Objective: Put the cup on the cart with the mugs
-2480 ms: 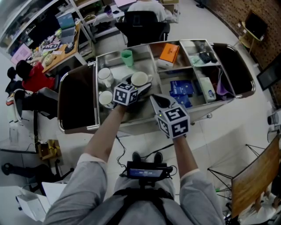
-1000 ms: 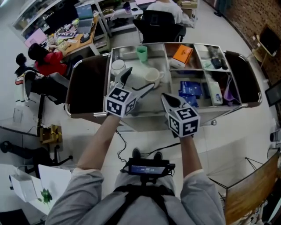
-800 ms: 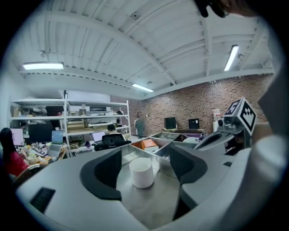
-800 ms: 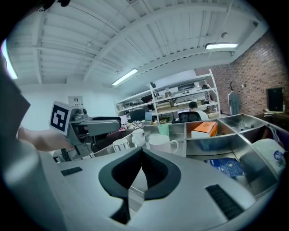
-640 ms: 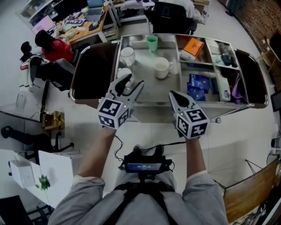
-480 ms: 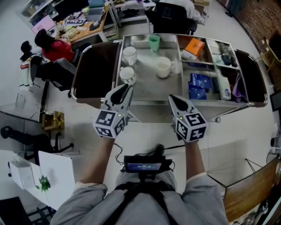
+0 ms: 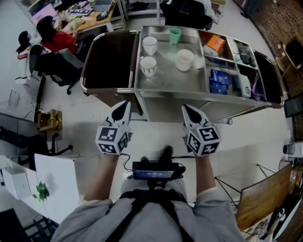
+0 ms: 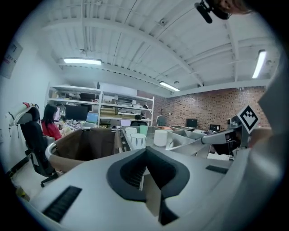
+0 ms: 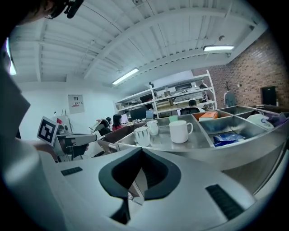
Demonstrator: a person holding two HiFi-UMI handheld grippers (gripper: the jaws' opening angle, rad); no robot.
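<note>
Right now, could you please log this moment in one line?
left gripper: just closed, empty | right gripper: shut, empty | white cup: on cart beside mugs

The top edge cuts off the chair (image 7: 187, 12) and the desk (image 7: 99, 19). On the cart (image 7: 165, 82), the right-hand bin (image 7: 245, 49) holds things too small to tell.

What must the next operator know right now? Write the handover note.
Left gripper: shut, empty, short of the cart.
Right gripper: shut, empty, also short of the cart.
Cup: upright on the cart's tray, apart from the small mug behind it and the large mug to its right.
Done: the cup stands with the mugs.
Left: nothing evident. Keep both grippers clear.
</note>
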